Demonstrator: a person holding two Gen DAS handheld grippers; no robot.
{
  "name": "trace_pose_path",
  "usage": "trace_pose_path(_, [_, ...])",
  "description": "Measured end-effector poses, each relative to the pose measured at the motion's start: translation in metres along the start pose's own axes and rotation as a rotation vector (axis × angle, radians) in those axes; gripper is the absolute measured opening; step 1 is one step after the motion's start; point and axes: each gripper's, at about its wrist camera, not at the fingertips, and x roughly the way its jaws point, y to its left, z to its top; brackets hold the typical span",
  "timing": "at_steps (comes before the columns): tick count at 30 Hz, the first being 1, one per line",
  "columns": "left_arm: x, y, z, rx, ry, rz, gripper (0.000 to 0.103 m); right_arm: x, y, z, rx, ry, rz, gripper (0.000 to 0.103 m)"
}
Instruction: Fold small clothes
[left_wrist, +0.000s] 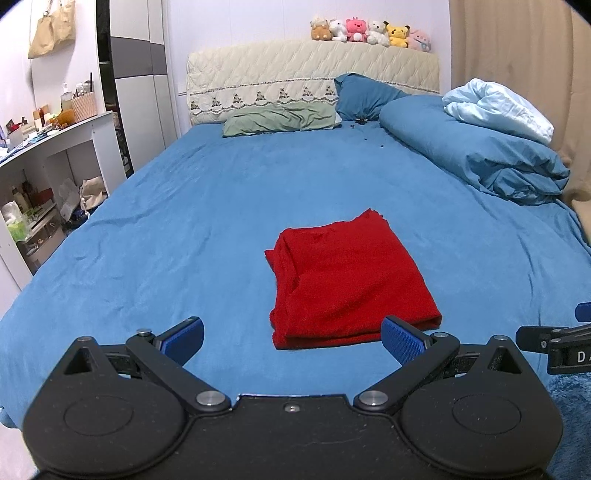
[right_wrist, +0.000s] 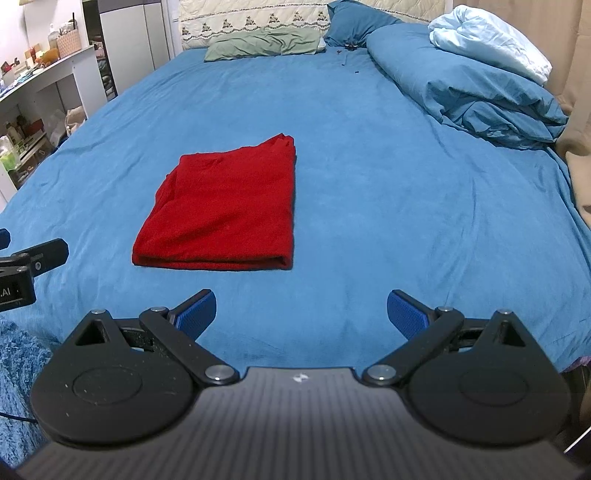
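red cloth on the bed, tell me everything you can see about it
The red cloth is a small garment folded into a flat, roughly rectangular stack, with layered edges along its left side and a rounded fold at the near edge. The fabric looks soft and slightly fuzzy, with light wrinkles. It lies flat on the blue bedsheet, toward the foot of the bed. Only the sheet touches it; both grippers are short of it, jaws open.

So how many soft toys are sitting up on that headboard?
6, in a row on the cream quilted headboard: brown, white, pink, white, yellow, pale pink. Others may hide behind them.
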Motion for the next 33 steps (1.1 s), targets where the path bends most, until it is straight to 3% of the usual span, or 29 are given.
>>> trace_pose_path(33, [-0.0018,-0.0007,0.0018,0.003,0.005,-0.016,0.103,0.0001,-0.0008,-0.0045,0.012,0.008,0.009,0.103])
